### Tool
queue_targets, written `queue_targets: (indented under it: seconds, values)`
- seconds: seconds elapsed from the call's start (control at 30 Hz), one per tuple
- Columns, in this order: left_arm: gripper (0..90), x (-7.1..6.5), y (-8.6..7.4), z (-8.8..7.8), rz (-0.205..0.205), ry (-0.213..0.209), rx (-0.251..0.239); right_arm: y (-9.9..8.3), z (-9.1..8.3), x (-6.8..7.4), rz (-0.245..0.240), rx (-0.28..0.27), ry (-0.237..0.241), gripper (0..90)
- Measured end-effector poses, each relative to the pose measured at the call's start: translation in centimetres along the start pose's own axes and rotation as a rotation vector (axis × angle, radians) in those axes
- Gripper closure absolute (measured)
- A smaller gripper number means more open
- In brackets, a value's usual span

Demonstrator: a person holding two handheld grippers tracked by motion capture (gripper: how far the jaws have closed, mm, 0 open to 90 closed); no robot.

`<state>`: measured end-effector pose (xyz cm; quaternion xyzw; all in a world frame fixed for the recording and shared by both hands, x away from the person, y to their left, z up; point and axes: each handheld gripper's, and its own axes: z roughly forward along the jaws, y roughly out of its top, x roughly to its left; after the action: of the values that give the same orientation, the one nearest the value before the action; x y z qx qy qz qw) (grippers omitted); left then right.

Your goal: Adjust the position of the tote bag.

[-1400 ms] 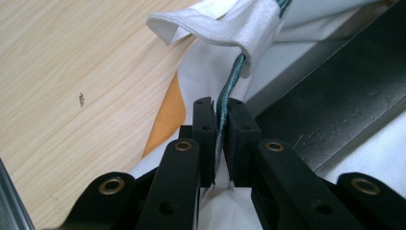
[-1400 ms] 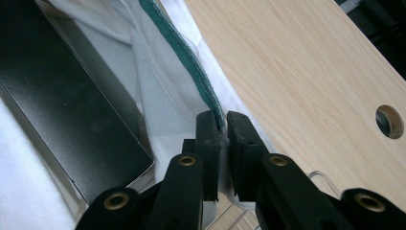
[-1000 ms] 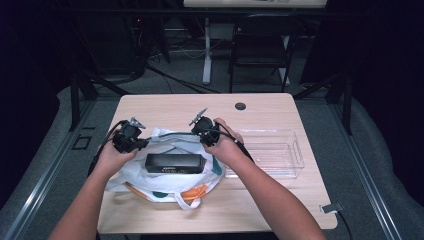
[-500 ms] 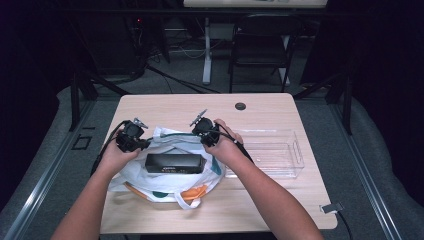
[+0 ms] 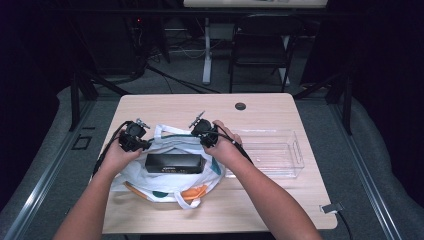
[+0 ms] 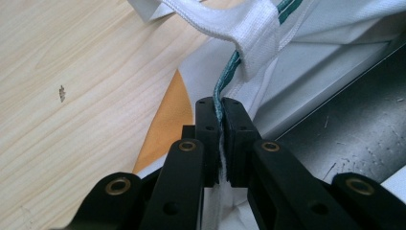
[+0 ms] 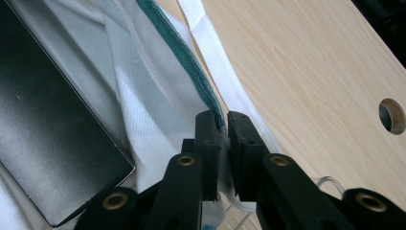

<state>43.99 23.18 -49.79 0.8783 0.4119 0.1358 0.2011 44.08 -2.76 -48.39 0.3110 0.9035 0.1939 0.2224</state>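
A white cloth bag (image 5: 165, 182) with a green-trimmed rim and orange patches lies open on the wooden table (image 5: 200, 107). A black box (image 5: 173, 163) sits in its mouth. My left gripper (image 5: 140, 144) is shut on the bag's green rim (image 6: 224, 93) at the left side, just below a white handle strap (image 6: 230, 24). My right gripper (image 5: 206, 140) is shut on the rim (image 7: 191, 62) at the right side. The black box (image 7: 43, 129) lies left of the right jaws, and its dark face (image 6: 354, 139) shows right of the left jaws.
A clear plastic bin (image 5: 272, 155) stands on the table right of the bag, close to my right forearm. A round cable hole (image 5: 240, 106) sits near the table's far edge. A chair (image 5: 260, 50) and a desk leg stand beyond the table.
My left gripper has shifted slightly right toward the bag's mouth with the rim in it. The right gripper and the box have stayed put.
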Motion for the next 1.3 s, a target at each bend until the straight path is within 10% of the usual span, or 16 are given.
queue_targets:
  seconds: [1.3]
  values:
    - [86.6, 0.5, 0.5, 2.8, 0.000, 0.028, 0.058, -0.3, 1.8, 0.3, 0.018, 0.020, -0.003, 82.8]
